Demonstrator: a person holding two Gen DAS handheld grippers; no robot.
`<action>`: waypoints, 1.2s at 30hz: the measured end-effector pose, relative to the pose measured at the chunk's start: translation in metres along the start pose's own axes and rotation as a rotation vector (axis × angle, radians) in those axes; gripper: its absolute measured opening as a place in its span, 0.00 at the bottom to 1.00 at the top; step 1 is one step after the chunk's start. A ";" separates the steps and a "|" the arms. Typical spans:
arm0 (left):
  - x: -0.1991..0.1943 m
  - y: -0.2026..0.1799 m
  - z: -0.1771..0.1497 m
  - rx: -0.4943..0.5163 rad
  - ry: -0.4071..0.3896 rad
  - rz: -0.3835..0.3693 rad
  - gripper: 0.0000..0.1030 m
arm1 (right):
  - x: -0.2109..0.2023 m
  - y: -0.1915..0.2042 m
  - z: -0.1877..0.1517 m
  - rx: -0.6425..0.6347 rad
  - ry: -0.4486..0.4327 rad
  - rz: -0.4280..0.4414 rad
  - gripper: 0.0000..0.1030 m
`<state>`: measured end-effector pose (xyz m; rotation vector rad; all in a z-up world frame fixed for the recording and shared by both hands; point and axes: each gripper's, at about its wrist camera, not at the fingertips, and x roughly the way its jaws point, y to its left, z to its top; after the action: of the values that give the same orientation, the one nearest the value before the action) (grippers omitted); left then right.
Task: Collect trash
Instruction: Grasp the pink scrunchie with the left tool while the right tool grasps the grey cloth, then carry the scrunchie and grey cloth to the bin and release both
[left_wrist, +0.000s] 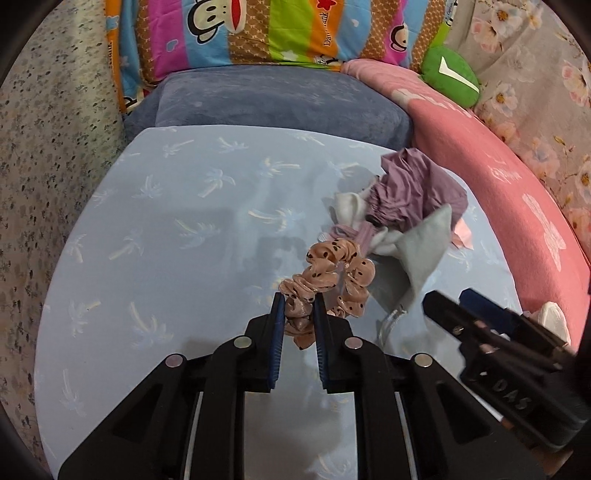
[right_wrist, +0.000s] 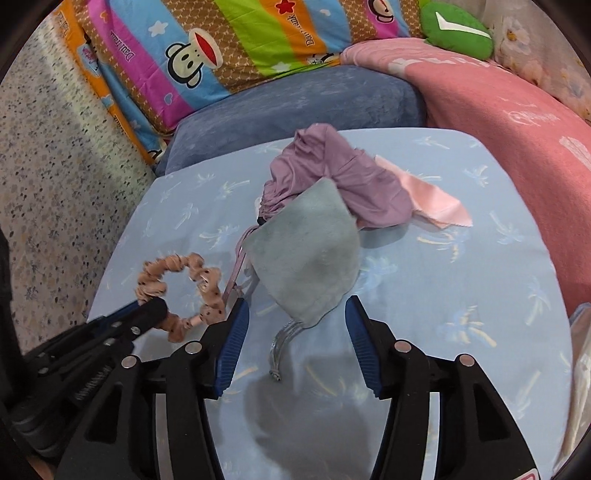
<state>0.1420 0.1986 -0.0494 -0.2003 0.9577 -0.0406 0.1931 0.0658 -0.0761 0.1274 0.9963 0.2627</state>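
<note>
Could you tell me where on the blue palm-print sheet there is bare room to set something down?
The sheet lies bare left of the scrunchie, out to the speckled cover. It is crowded on the right, around the purple garment, grey pouch and pink cloth.

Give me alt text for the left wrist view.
The left tool grips a tan dotted scrunchie over a light blue table. A heap of purple cloth and grey cloth lies right of it, with the right tool nearby.
</note>
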 end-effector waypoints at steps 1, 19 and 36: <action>-0.001 0.000 0.001 -0.001 -0.003 0.001 0.15 | 0.005 0.001 0.000 0.004 0.005 -0.005 0.52; -0.016 -0.030 0.003 0.043 -0.033 -0.060 0.15 | -0.023 -0.040 -0.011 0.106 -0.050 -0.063 0.04; -0.058 -0.138 -0.022 0.207 -0.087 -0.167 0.15 | -0.160 -0.099 -0.044 0.177 -0.229 -0.083 0.04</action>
<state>0.0981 0.0675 0.0109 -0.0895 0.8423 -0.2817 0.0896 -0.0741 0.0076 0.2705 0.7938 0.0808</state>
